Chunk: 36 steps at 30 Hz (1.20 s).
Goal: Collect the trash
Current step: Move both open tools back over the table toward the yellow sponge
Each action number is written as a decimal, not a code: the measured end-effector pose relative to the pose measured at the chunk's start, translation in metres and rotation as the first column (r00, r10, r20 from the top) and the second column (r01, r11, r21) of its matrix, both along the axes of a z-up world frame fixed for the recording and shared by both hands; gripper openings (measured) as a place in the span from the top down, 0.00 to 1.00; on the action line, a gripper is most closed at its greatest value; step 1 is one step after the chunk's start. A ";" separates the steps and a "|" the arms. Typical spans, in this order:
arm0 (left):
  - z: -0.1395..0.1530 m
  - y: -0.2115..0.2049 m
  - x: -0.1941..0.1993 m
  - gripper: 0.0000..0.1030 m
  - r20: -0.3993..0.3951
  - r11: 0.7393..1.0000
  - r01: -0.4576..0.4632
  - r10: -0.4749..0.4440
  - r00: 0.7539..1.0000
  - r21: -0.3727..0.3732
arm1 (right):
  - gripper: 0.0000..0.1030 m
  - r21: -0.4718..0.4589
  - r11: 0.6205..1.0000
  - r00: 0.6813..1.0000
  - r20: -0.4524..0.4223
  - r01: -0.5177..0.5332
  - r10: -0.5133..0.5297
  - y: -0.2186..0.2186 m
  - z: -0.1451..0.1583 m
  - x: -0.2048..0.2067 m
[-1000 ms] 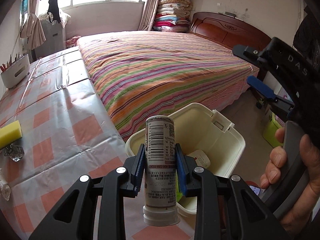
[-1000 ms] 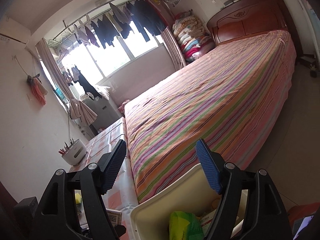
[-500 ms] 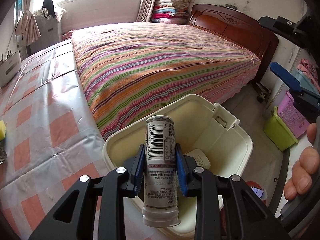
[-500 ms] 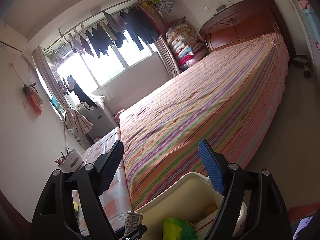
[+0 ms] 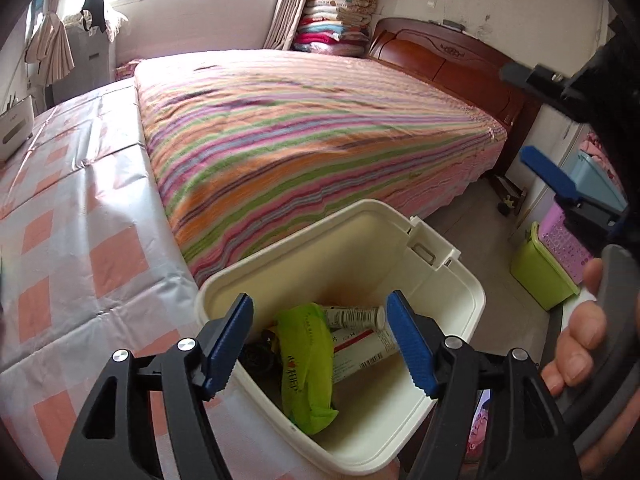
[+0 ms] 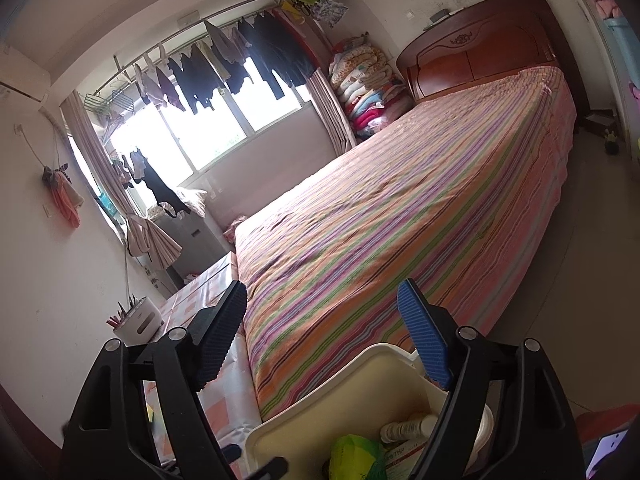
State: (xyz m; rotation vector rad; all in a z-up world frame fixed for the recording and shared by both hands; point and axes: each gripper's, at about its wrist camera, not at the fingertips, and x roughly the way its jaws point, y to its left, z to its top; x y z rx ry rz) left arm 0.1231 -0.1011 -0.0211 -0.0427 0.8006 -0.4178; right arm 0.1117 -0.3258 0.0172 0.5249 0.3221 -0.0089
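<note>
Bottle (image 5: 354,315) lies in the cream bin (image 5: 448,280) beside the green wrapper (image 5: 306,364); my left gripper (image 5: 320,344) has just been opening, empty now, right gripper (image 6: 320,336) wide and empty. Light, stiff, smooth plastic: grip mid-body.

Bottle (image 5: 352,317) and pouch (image 5: 306,364) lie in bin (image 5: 460,280) beside bed (image 5: 304,132).
</note>
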 end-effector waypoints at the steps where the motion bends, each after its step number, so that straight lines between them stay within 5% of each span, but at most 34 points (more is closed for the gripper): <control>1: 0.007 0.009 -0.005 0.35 0.032 1.000 -0.015 0.016 0.999 -0.005 | 0.26 -0.003 1.000 1.000 -0.003 -0.010 0.010 0.005 0.000 0.003; 7: 0.044 0.089 -0.033 0.31 0.198 0.984 -0.179 0.179 0.964 -0.017 | 0.21 -0.025 0.998 0.998 0.013 -0.056 0.056 0.037 0.006 0.009; 16: 0.059 0.185 -0.050 0.28 0.275 0.930 -0.362 0.367 0.889 -0.071 | 0.15 -0.107 0.987 0.990 0.058 -0.123 0.130 0.124 0.026 0.010; 24: 0.055 0.240 -0.046 0.28 0.157 0.889 -0.423 0.450 0.879 -0.178 | 0.10 -0.314 0.939 0.976 0.120 -0.137 0.182 0.197 0.034 -0.017; 36: 0.064 0.244 -0.049 0.28 0.208 0.875 -0.450 0.481 0.852 -0.179 | 0.07 -0.401 0.914 0.975 0.168 -0.066 0.144 0.178 0.041 -0.045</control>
